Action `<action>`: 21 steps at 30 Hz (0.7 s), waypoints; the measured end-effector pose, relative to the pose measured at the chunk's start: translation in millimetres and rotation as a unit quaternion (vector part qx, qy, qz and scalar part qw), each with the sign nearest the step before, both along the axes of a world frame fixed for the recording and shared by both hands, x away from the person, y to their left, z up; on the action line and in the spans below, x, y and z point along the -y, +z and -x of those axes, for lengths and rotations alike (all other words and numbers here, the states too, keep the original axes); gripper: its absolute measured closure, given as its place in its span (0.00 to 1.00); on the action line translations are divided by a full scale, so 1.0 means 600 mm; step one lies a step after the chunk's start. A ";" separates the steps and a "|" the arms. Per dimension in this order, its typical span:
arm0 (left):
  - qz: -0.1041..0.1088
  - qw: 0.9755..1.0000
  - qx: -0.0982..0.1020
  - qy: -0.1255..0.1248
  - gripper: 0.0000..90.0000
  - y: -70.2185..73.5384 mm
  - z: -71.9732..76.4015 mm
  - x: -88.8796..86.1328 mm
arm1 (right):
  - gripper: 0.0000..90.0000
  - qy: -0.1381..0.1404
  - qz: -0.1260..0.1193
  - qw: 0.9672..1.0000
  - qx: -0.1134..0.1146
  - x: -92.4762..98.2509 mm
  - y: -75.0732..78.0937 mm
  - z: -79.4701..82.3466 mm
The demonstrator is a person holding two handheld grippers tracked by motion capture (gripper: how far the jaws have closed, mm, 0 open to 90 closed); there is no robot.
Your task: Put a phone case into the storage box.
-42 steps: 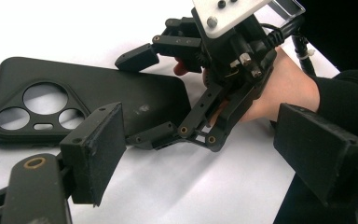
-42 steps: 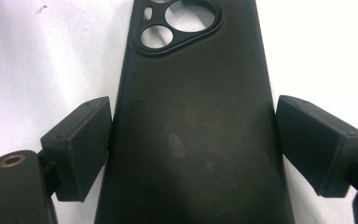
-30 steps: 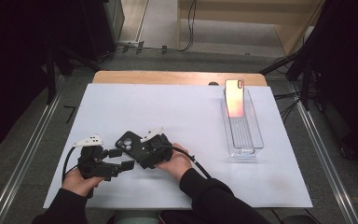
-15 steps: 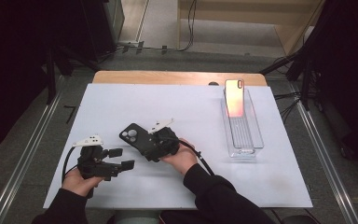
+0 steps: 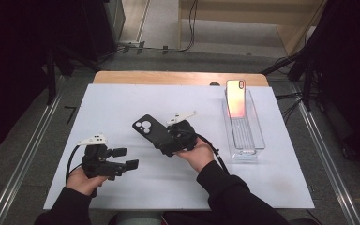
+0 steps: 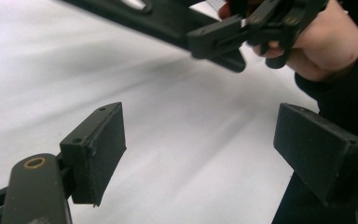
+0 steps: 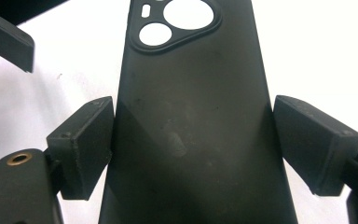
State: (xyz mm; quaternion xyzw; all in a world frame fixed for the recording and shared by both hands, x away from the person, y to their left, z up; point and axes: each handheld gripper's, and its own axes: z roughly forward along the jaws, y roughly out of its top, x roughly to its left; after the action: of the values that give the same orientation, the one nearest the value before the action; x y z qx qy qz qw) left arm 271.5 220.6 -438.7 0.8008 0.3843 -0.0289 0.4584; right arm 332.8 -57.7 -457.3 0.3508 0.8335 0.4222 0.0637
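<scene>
A black phone case (image 5: 148, 129) with round camera cut-outs hangs tilted above the white mat, its camera end pointing far left. My right gripper (image 5: 163, 142) is shut on its long sides; in the right gripper view both pads press the phone case (image 7: 186, 121) edges, with my right gripper (image 7: 193, 140) centred on it. My left gripper (image 5: 126, 158) rests low at the near left, open and with nothing between its pads (image 6: 98, 149). From the left gripper view the held phone case (image 6: 168, 18) passes overhead, apart from my left gripper (image 6: 200, 140).
A clear plastic tray (image 5: 248, 140) stands at the right of the white mat (image 5: 112, 103), with a phone (image 5: 236, 97) propped upright at its far end. A wooden table edge (image 5: 168, 77) runs behind the mat. Metal rails flank the table.
My right gripper has carried the phone case up and to the right, away from the left gripper. The left gripper has stayed where it was.
</scene>
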 end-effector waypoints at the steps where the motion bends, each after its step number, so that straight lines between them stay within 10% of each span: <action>1: -0.002 1.000 0.001 -0.003 0.19 0.000 -0.001 0.003 | 0.16 -0.003 -0.002 1.000 0.002 0.007 0.003 0.002; 21: -0.006 1.000 -0.004 -0.016 0.19 0.012 -0.032 0.066 | 0.16 -0.057 -0.025 0.998 -0.003 0.113 0.012 0.031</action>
State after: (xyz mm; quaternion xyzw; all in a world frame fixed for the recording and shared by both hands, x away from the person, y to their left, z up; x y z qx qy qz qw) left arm 291.0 180.7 -431.5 0.8093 0.3738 -0.0373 0.4515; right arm 313.9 -125.5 -450.0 0.4004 0.8014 0.4375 0.0768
